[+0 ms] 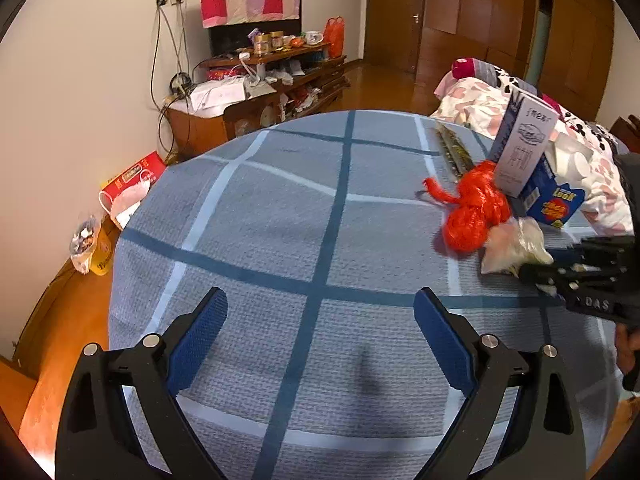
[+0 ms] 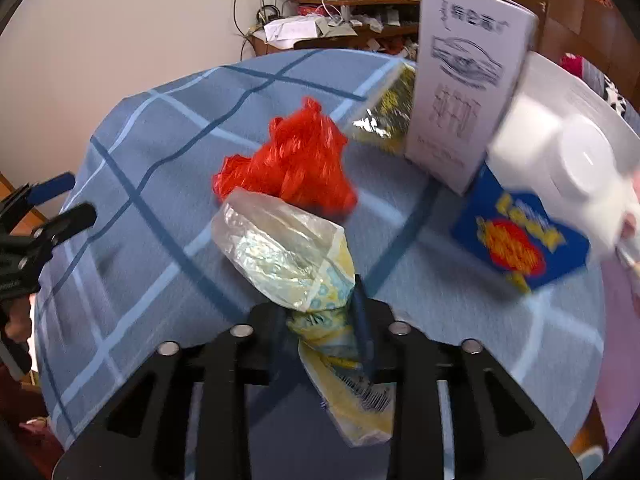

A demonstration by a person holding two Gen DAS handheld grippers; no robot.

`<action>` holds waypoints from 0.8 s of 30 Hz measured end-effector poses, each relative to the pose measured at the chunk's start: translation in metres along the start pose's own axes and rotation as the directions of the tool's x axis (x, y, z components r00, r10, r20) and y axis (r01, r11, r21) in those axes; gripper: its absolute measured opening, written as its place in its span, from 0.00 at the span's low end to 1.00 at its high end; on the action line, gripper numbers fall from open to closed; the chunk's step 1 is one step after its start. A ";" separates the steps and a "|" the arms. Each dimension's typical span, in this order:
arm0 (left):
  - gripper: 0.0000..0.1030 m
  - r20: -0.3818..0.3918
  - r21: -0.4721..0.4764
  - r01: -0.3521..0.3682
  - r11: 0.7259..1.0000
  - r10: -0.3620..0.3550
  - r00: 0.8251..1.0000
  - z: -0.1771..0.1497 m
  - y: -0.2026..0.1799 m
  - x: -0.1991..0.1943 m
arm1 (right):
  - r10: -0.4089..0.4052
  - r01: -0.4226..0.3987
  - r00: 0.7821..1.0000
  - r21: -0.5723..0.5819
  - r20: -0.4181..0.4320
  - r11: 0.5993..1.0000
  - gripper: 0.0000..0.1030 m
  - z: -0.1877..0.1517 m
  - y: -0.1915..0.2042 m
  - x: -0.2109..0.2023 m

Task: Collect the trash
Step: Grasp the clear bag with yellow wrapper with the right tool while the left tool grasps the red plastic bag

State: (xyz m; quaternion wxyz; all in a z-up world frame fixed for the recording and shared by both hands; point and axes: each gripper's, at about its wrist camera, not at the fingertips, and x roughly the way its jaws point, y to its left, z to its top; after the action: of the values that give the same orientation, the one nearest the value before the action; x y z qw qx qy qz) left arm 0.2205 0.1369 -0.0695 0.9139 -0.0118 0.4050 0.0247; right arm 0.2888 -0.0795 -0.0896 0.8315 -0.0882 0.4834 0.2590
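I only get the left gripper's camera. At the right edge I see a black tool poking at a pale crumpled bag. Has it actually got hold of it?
Observer: Yes. The right gripper has its fingers closed on the clear plastic bag.
Operator: Anything on the bag?
Observer: A yellow pattern, plus a barcode near the pinched end.
Operator: And what's behind that blue box?
Observer: A white plastic bottle leaning over the blue box, blurred.
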 end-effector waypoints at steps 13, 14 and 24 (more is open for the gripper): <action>0.87 0.013 0.095 0.050 0.994 -0.052 0.999 0.015 -0.045 0.012 | -0.356 0.277 0.925 0.405 0.132 0.871 0.26 -0.080 -0.034 -0.085; 0.87 0.019 0.106 0.052 0.993 -0.055 0.998 0.018 -0.051 0.014 | -0.379 0.287 0.915 0.437 0.137 0.852 0.26 -0.084 -0.038 -0.089; 0.71 -0.087 0.146 0.151 0.978 -0.139 0.986 0.056 -0.116 0.081 | -0.418 0.252 0.890 0.563 0.185 0.787 0.27 -0.105 -0.058 -0.110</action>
State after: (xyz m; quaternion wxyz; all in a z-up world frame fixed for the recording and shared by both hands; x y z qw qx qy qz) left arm 0.3220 0.0267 -0.0915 0.8954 0.0273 0.4383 -0.0736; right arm 0.1948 -0.2086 -0.0565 0.9197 0.0966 0.3796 -0.0260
